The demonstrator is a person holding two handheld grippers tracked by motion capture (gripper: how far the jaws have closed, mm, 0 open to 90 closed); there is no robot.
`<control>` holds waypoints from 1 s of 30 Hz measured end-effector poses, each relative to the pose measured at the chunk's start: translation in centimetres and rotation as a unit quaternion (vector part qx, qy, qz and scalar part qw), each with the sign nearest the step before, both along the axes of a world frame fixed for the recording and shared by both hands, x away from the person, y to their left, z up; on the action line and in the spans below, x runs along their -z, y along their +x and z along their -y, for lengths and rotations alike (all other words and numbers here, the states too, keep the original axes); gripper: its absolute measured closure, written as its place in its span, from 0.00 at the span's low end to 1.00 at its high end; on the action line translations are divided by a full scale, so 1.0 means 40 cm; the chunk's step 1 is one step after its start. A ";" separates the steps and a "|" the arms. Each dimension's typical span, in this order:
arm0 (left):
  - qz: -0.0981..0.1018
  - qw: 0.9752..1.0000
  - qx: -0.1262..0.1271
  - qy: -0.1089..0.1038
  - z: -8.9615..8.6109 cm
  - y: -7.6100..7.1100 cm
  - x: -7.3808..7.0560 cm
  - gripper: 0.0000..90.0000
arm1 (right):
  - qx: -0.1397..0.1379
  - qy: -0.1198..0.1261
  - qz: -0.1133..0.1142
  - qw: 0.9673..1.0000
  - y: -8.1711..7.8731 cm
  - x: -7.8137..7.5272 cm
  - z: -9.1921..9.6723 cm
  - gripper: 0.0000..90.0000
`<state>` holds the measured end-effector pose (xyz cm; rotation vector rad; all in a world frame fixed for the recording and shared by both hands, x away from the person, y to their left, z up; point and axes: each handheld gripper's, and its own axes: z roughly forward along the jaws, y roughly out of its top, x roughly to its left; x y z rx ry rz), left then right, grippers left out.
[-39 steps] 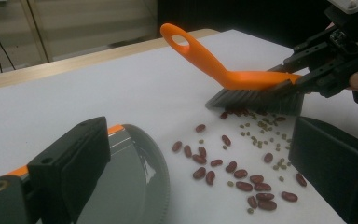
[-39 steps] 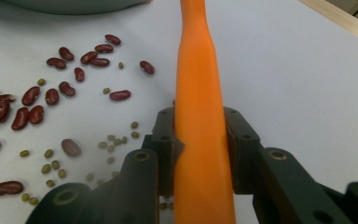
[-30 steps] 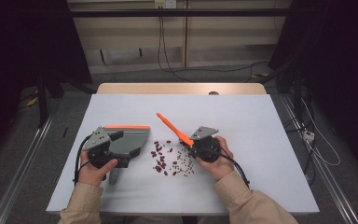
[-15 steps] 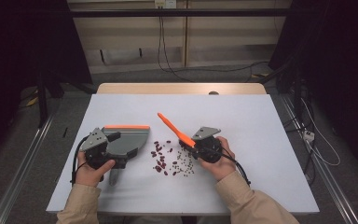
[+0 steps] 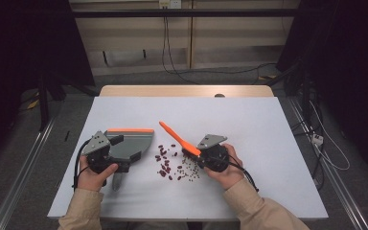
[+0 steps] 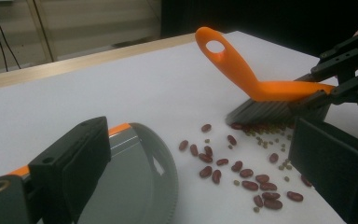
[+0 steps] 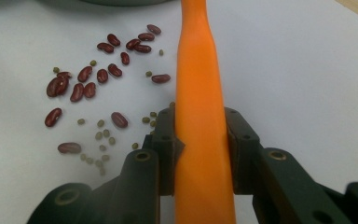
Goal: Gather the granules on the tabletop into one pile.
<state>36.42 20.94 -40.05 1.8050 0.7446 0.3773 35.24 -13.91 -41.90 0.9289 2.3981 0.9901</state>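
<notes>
Right gripper [image 5: 197, 155] clamps the light, stiff brush [image 7: 200, 93] by its back; left gripper [image 5: 120, 160] holds the dustpan [image 5: 132, 143] beside loose beans [image 5: 165, 165].

Both forearms are coming in from 6 o'clock, left gripper [image 5: 106, 154] sitting low at 8 o'clock, right gripper [image 5: 210, 154] at 5 o'clock with jaws clamped tight.

White tabletop [image 5: 268, 124] with a wooden far edge; grey floor [image 5: 182, 76] strewn with cables [image 5: 172, 52]; pale panelled wall [image 5: 134, 33]; dark sides.
</notes>
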 end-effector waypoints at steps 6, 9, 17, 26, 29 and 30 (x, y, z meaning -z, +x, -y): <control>0.000 1.000 0.001 0.000 -0.001 0.000 0.000 0.06 | 0.003 0.014 0.005 1.000 0.010 -0.017 0.016 0.79; 0.001 1.000 0.001 0.000 -0.003 -0.002 -0.001 0.06 | 0.004 0.035 0.021 0.999 0.035 -0.041 0.038 0.79; -0.003 1.000 -0.006 -0.001 -0.018 -0.003 0.003 0.06 | -0.027 0.064 0.029 0.997 0.137 -0.045 0.042 0.79; -0.008 1.000 -0.014 -0.005 -0.034 -0.004 0.007 0.06 | -0.105 0.061 0.056 0.991 0.243 -0.004 -0.009 0.79; -0.011 1.000 -0.016 -0.006 -0.041 -0.003 0.008 0.06 | -0.132 0.040 0.062 0.988 0.256 0.003 -0.038 0.79; -0.011 1.000 -0.019 -0.006 -0.042 -0.003 0.009 0.06 | -0.140 0.032 0.064 0.988 0.258 0.007 -0.049 0.79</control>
